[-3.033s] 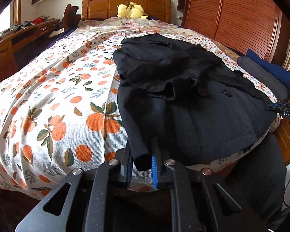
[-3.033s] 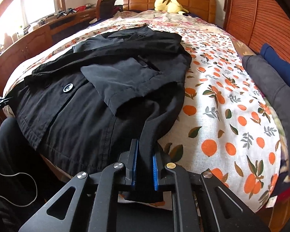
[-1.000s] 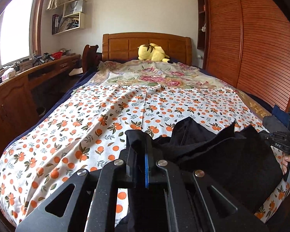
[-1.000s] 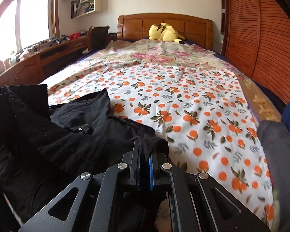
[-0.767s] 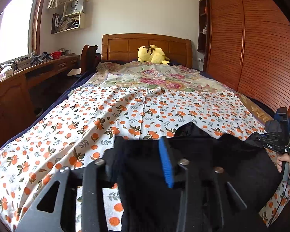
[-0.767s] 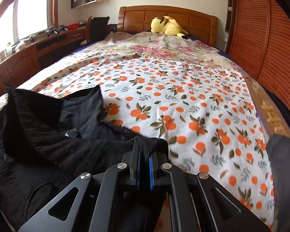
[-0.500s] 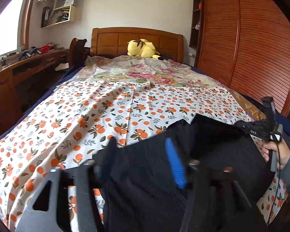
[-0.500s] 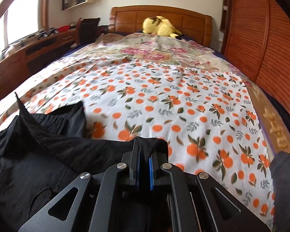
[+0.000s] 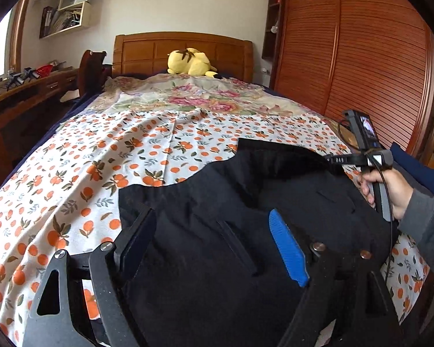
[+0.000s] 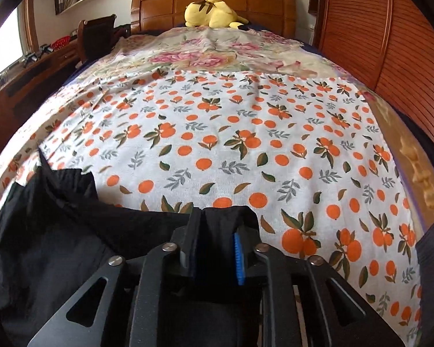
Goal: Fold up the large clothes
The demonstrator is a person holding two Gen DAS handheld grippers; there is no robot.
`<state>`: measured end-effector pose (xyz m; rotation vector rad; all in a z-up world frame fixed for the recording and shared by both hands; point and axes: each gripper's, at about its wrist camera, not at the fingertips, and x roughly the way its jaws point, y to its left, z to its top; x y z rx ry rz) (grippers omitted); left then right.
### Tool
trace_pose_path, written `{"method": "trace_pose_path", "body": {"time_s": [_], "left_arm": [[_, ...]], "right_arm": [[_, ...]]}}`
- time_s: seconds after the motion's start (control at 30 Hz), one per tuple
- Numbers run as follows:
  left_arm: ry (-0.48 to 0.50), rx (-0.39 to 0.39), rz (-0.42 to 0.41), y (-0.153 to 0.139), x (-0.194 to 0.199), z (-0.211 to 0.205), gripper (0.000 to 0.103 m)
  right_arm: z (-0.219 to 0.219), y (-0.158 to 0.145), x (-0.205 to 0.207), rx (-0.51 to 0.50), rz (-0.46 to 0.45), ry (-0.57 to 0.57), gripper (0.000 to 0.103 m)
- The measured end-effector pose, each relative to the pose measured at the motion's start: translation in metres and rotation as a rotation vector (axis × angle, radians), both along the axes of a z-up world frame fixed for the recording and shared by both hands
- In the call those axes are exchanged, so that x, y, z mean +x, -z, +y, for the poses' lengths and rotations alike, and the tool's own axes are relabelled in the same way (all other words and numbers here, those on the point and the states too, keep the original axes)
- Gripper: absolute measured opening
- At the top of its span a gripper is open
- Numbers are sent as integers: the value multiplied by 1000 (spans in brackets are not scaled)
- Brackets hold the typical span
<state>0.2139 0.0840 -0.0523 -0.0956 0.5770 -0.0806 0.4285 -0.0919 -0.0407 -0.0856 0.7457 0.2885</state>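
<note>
both tongs (image 9: pixel 214 240) (image 10: pixel 217 248) opening, released over black coat (image 9: pixel 217 202); half the bedsheet (image 10: pixel 217 115) beyond its edge bare.

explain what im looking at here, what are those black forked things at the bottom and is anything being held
Those black forks are hand-held grippers, one in each of a person's hands, each with a camera looking out along its two fingers. That gives one picture per hand.

In the left one, the left gripper has its jaws opening wide over a black coat that lies on the orange-print bedsheet; the pads do not press it. At the right edge you see the person's right hand on the other tool.

In the right one, the right gripper is opening its jaws too, with a fold of the coat between them, so it is letting go.

A yellow plush toy sits by the headboard.
</note>
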Motion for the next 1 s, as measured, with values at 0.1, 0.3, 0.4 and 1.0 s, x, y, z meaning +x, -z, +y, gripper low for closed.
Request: {"method": "trace_pose_path", "body": {"time_s": [0.1, 0.3, 0.4, 1.0], "left_arm": [[19, 4, 9, 2, -1, -7, 81], [40, 13, 18, 5, -6, -15, 81], [44, 13, 25, 6, -6, -16, 81], [65, 24, 45, 13, -4, -20, 81]], "right_arm": [[-6, -9, -7, -2, -24, 19, 52], [-21, -11, -10, 9, -19, 53, 64], [-11, 5, -10, -41, 24, 12, 64], [-10, 16, 3, -53, -38, 51, 3]]}}
